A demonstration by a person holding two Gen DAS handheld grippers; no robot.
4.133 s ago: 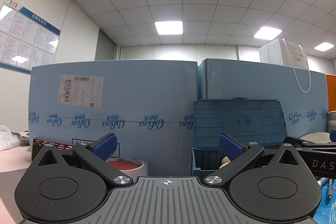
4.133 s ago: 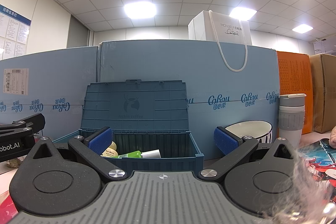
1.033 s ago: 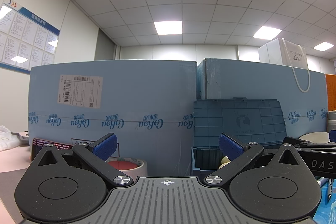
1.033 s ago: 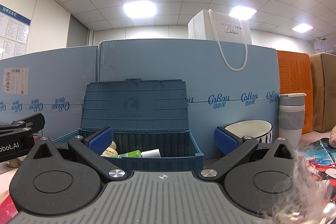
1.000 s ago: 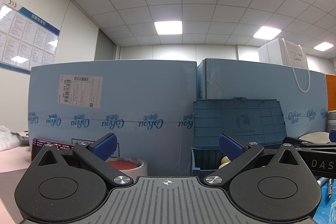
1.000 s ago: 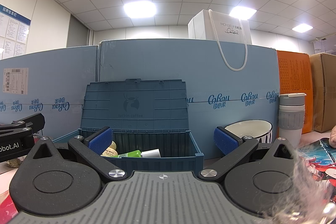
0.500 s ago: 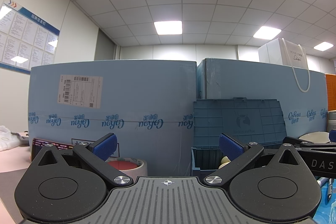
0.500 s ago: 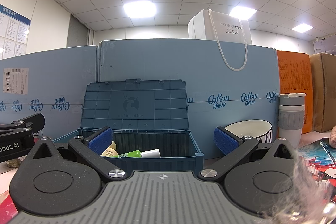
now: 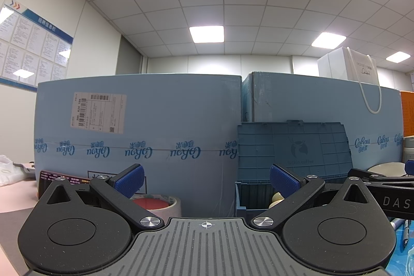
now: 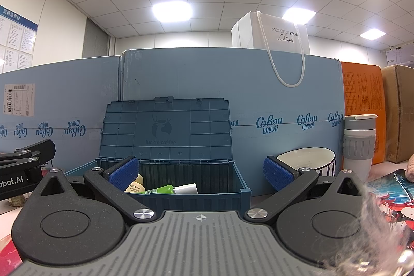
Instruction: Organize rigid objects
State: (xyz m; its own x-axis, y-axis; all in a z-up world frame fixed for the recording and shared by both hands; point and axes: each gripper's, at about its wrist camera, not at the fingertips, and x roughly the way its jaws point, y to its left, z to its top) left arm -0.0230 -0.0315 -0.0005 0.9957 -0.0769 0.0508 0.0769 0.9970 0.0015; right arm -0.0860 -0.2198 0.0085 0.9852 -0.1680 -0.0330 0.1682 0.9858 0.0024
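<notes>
Both grippers, left gripper and right gripper, gaped empty; open-lidded blue crate ahead of right, bowl beside it, tape roll ahead of left.

- left gripper is level, its blue-padded fingers spread wide, gripping nothing.
- right gripper is level too, its fingers wide apart and empty.
</notes>
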